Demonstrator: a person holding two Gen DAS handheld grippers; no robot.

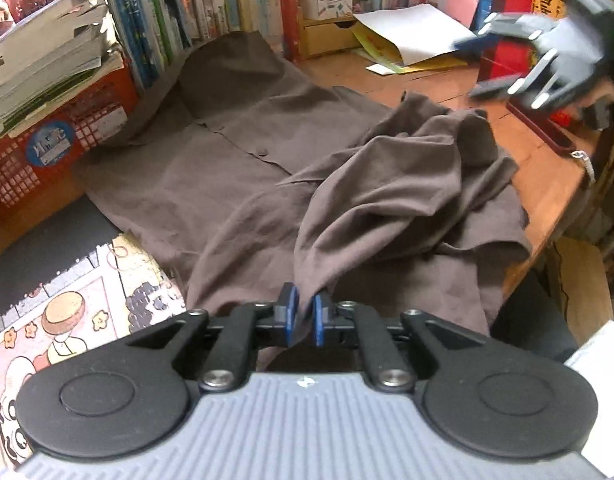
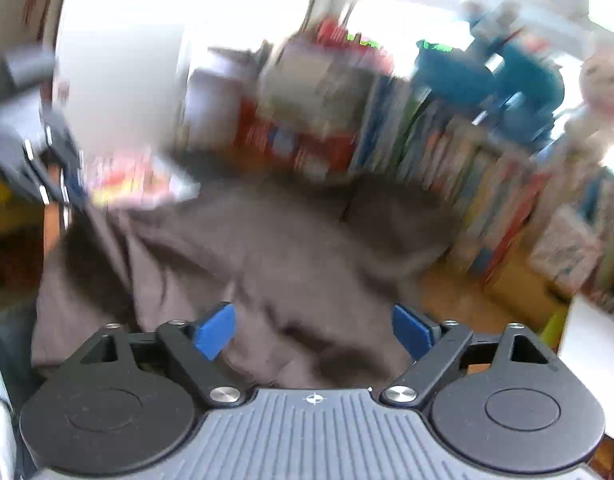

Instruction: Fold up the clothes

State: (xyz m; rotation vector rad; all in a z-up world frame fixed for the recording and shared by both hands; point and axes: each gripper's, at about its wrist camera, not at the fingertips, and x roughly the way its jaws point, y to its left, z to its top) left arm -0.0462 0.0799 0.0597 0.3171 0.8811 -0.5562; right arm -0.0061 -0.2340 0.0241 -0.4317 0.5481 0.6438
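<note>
Pinching the limp brown linen button-up shirt [image 1: 243, 168] at its near hem: our left gripper [image 1: 303, 314] jaws clenched on cloth, right gripper [image 2: 313, 330] jaws spread, empty. Shirt sprawls half-bunched across the wooden surface [image 1: 547, 184]; soft, light, best held at hems.

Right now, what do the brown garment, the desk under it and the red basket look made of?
The brown button-front garment looks like matte woven cotton or linen: soft creases, no shine. The orange-brown desk looks like varnished wood: plank seams, slight gloss. The red lattice basket looks like moulded plastic, going by its even grid.
</note>
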